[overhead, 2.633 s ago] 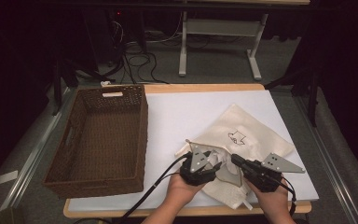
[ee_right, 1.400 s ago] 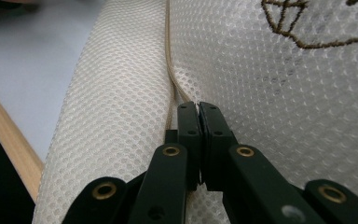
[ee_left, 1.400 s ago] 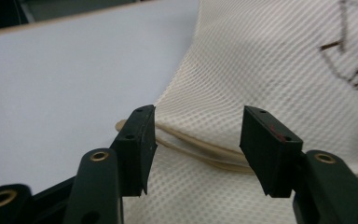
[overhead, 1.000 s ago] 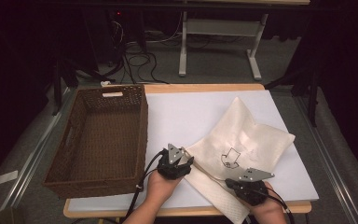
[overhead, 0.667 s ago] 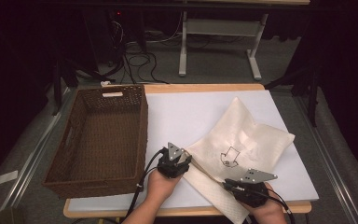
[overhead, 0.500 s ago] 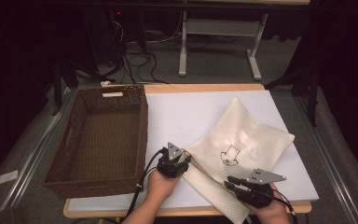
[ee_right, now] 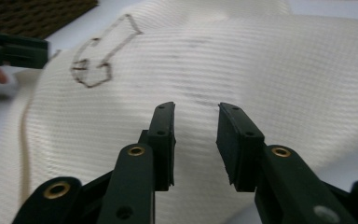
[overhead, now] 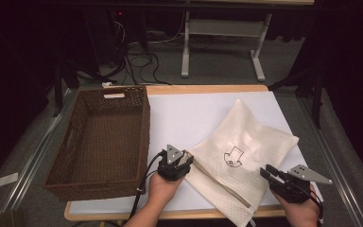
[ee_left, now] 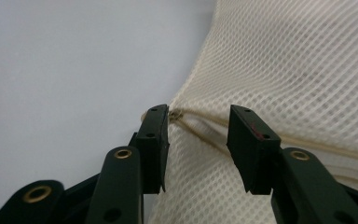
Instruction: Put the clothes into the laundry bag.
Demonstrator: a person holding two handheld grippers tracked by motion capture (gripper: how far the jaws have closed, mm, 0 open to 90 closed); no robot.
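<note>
A cream mesh bag (overhead: 260, 137) with a drawn arrow (overhead: 235, 157) lies flat on the white table (overhead: 194, 109). My left gripper (overhead: 191, 158) sits at the bag's left corner. In the left gripper view its jaws (ee_left: 198, 126) have just been closing and stand apart astride the zipper seam of the bag (ee_left: 307, 70), without squeezing it. My right gripper (overhead: 265, 171) hovers at the bag's near right edge. Its jaws (ee_right: 196, 112) have just been opening and hold nothing, with the bag (ee_right: 261, 56) and arrow (ee_right: 102, 56) beyond them.
A brown wicker basket (overhead: 144, 123) stands on the table's left side, close to my left hand. Bare white tabletop lies behind the bag. Beyond the table's far edge are a floor with cables and a desk frame (overhead: 222, 28).
My right gripper has let go of the bag's near edge, opened its jaws and moved right and a little up. The left gripper has stayed at the bag's corner.
</note>
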